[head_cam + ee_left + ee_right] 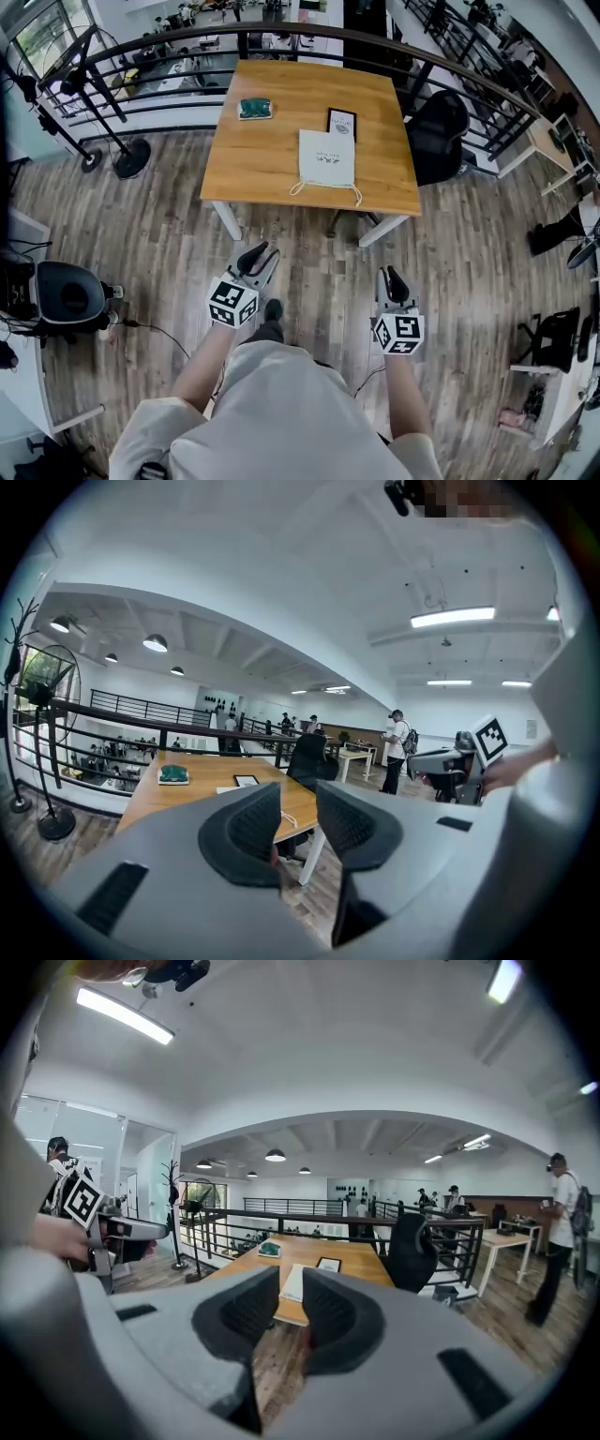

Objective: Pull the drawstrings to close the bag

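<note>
A white drawstring bag (pixel 327 157) lies flat near the front edge of the wooden table (pixel 262 159), its two cord loops (pixel 324 191) hanging toward me. Both grippers are held over the floor well short of the table. My left gripper (pixel 260 255) is open with nothing between its jaws, and so is my right gripper (pixel 394 279). In the left gripper view, the gripper (pixel 298 822) faces the table (pixel 187 780), and a jaw hides most of the bag. In the right gripper view, the bag (pixel 292 1282) shows just above the gripper (pixel 292 1312).
A green item (pixel 254 109) and a black-framed card (pixel 342 122) lie on the table behind the bag. A black office chair (pixel 437 136) stands at the table's right. A curved railing (pixel 187 37) runs behind it. Stands with round bases (pixel 131 157) are on the left, near a black seat (pixel 70 295).
</note>
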`<action>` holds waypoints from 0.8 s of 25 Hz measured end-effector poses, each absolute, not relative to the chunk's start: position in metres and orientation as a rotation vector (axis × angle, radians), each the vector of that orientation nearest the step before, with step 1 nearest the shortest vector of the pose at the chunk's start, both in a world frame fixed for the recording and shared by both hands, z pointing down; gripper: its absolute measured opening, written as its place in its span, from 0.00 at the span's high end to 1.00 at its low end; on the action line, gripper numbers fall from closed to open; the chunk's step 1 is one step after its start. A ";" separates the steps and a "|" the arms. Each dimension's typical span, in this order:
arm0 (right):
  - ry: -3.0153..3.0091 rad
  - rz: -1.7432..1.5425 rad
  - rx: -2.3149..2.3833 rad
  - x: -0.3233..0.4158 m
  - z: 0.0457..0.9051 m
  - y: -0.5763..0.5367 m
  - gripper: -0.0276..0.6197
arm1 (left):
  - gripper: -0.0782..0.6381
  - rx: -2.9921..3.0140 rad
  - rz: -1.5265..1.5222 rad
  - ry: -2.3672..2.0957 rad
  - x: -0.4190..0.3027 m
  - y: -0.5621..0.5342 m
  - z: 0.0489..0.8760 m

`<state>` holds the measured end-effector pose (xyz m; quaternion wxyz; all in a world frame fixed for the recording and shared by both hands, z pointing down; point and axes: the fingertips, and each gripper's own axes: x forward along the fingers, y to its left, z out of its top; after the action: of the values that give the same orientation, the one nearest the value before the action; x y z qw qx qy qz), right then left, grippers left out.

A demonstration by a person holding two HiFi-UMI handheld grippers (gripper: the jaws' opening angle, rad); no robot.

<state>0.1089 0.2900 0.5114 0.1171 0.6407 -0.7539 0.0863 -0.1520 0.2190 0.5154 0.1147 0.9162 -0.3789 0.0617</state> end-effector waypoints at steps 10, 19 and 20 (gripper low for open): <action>-2.094 0.307 1.905 0.104 0.520 0.203 0.84 | 0.74 2.690 0.238 -0.993 -0.150 0.117 0.528; -2.027 0.330 1.967 0.099 0.528 0.153 0.84 | 0.74 2.731 0.259 -0.900 -0.148 0.056 0.535; -2.023 0.335 1.970 0.098 0.530 0.150 0.84 | 0.74 2.731 0.262 -0.894 -0.149 0.053 0.536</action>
<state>0.0976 0.1504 0.5298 0.1486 0.6851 -0.7035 0.1165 -0.1486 0.0529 0.5364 0.1274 0.9387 -0.3073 0.0901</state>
